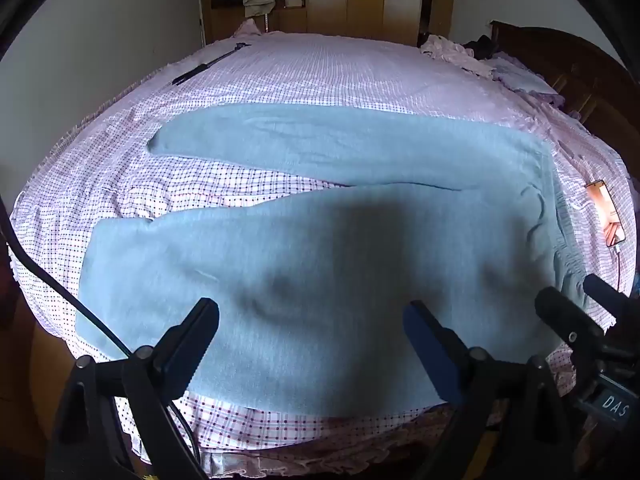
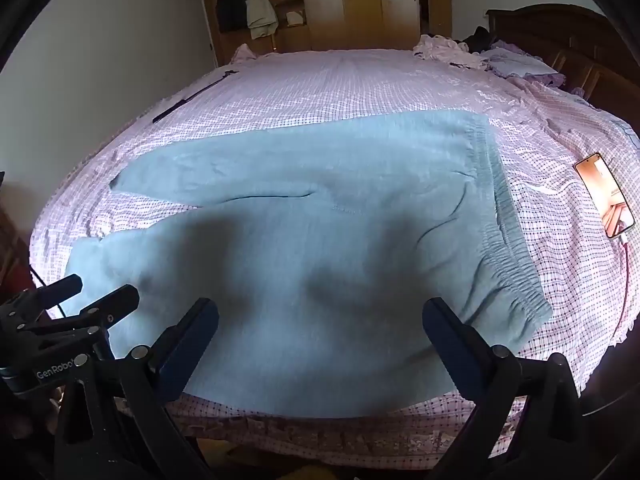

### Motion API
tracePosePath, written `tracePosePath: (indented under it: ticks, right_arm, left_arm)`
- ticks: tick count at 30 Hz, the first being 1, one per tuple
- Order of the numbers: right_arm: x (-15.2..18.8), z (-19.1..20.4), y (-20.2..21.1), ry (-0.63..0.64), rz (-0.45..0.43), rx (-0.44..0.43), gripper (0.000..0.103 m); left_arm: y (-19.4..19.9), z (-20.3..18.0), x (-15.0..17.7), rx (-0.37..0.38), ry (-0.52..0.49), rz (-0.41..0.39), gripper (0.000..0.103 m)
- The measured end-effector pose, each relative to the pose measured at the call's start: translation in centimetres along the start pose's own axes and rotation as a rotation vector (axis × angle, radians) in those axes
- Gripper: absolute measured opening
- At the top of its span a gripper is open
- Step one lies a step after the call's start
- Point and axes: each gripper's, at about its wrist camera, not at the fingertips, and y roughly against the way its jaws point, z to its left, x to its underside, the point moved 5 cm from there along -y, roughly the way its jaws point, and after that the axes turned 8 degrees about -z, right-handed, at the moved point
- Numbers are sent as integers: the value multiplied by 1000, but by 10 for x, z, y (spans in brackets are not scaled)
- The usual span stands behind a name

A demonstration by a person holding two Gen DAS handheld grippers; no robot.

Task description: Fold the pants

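Observation:
Light blue pants (image 1: 340,240) lie spread flat on the checked bed sheet (image 1: 280,76), legs pointing left and apart, the waistband (image 2: 508,236) at the right. My left gripper (image 1: 312,312) is open and empty, hovering above the near leg by the bed's front edge. My right gripper (image 2: 320,312) is open and empty, above the hip part of the pants (image 2: 320,220) near the waistband. In the left wrist view the right gripper (image 1: 580,304) shows at the right edge; in the right wrist view the left gripper (image 2: 88,296) shows at the left edge.
A phone (image 2: 604,200) with a lit screen and a cable lies on the sheet right of the waistband. A black rod (image 1: 208,65) lies at the far left of the bed. Crumpled clothes (image 2: 448,50) and pillows sit by the wooden headboard (image 2: 560,36). A wardrobe (image 2: 360,0) stands behind.

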Motion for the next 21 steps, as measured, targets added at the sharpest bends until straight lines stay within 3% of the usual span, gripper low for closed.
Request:
tracePosePath:
  ticks: [21]
  right_arm:
    - [2, 3, 2, 13, -1, 13, 99]
  left_arm:
    - [7, 0, -3, -4, 3, -13, 96]
